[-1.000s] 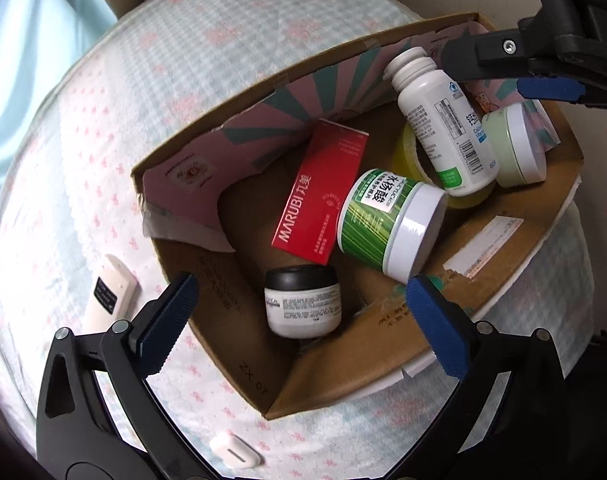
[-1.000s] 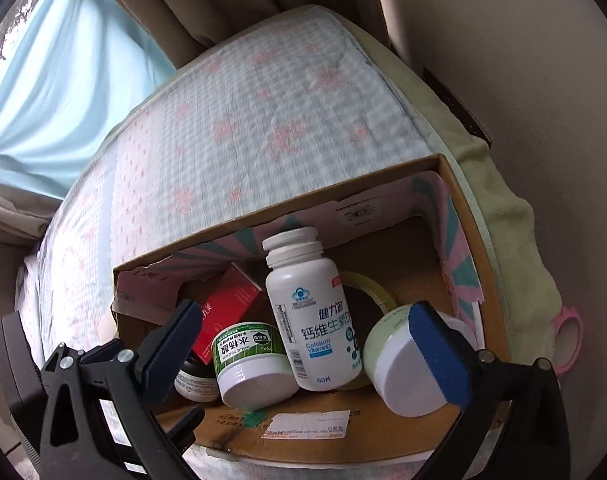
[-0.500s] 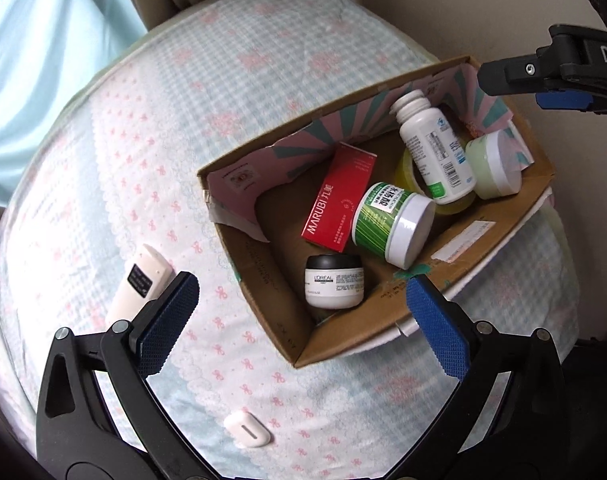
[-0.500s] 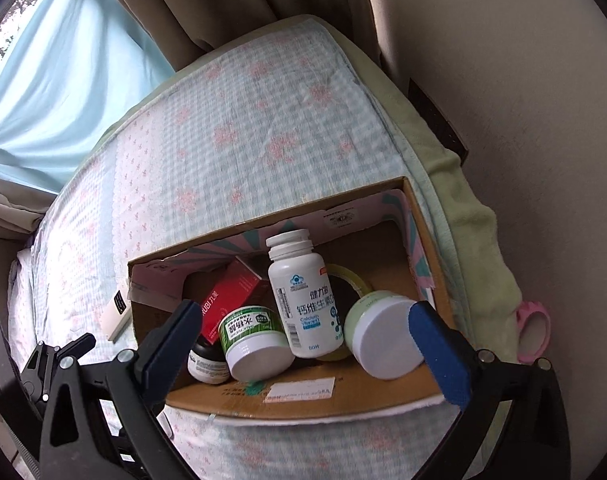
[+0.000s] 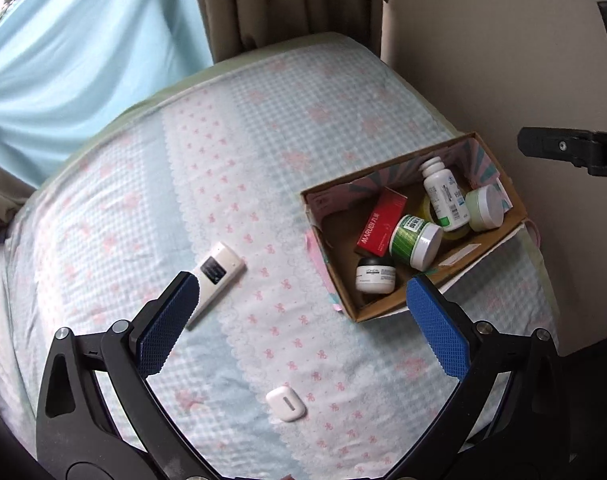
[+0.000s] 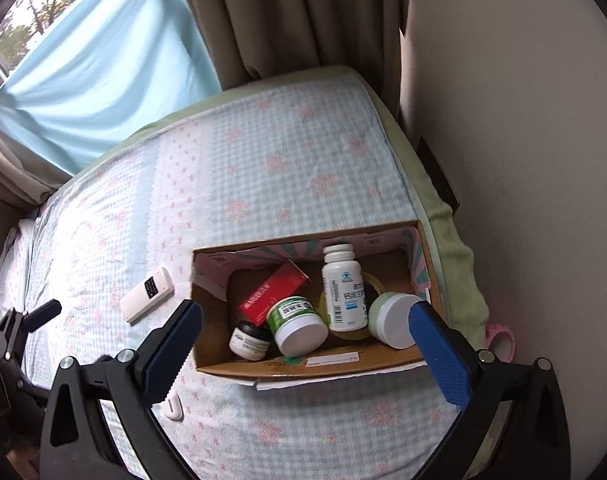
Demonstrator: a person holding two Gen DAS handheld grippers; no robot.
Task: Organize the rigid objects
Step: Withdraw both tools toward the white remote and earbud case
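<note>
A cardboard box [image 5: 383,312] [image 6: 343,368] sits on the bed by the wall. It holds a red carton [image 5: 381,222] [image 6: 271,294], a green-labelled jar [image 5: 415,236] [image 6: 297,322], a white pill bottle [image 5: 443,196] [image 6: 341,288], a pale green jar [image 5: 483,208] [image 6: 391,316], a small black-lidded jar [image 5: 375,274] [image 6: 249,340] and a tape roll [image 5: 455,234]. A white remote [image 5: 215,276] [image 6: 147,294] and a small white case [image 5: 285,403] [image 6: 172,404] lie on the bedspread. My left gripper [image 5: 299,320] is open and empty, high above the bed. My right gripper [image 6: 303,344] is open and empty above the box.
The bed has a checked floral spread [image 5: 223,160]. Curtains [image 6: 303,20] and a blue drape [image 6: 103,92] hang behind it; a wall [image 6: 523,120] runs along the right. A pink tape roll [image 6: 501,340] lies at the bed's right edge.
Both grippers have risen and pulled back from the box, so the box looks smaller and more of the bed, the remote and the white case show. Both stay open and empty.
</note>
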